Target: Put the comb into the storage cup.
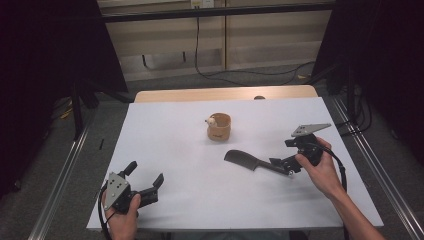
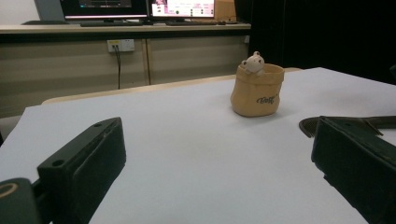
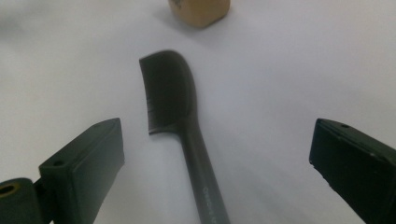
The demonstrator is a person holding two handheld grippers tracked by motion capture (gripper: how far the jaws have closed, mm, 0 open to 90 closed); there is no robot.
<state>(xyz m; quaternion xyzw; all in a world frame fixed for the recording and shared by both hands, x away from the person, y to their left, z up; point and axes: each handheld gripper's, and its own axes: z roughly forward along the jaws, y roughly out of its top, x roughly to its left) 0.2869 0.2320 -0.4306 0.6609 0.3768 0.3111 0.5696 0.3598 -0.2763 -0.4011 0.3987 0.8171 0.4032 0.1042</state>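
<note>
A dark comb (image 1: 242,159) with a long handle lies flat on the white tabletop (image 1: 175,150), right of centre. My right gripper (image 1: 284,154) is open at the handle's end. In the right gripper view its jaws stand wide apart, with the comb (image 3: 187,121) running up between them untouched. A tan pot (image 1: 219,127) with a small bear figure on its rim stands upright behind the comb. My left gripper (image 1: 145,174) rests open near the front left corner, holding nothing. Its view shows the pot (image 2: 257,91) ahead and part of the comb (image 2: 310,125) behind its right jaw.
The white sheet covers a wooden table whose bare strip (image 1: 225,93) shows at the back. Metal rails (image 1: 65,175) run along both sides of the table. A black cable (image 1: 240,74) lies on the floor beyond. The pot's base (image 3: 201,9) shows in the right gripper view.
</note>
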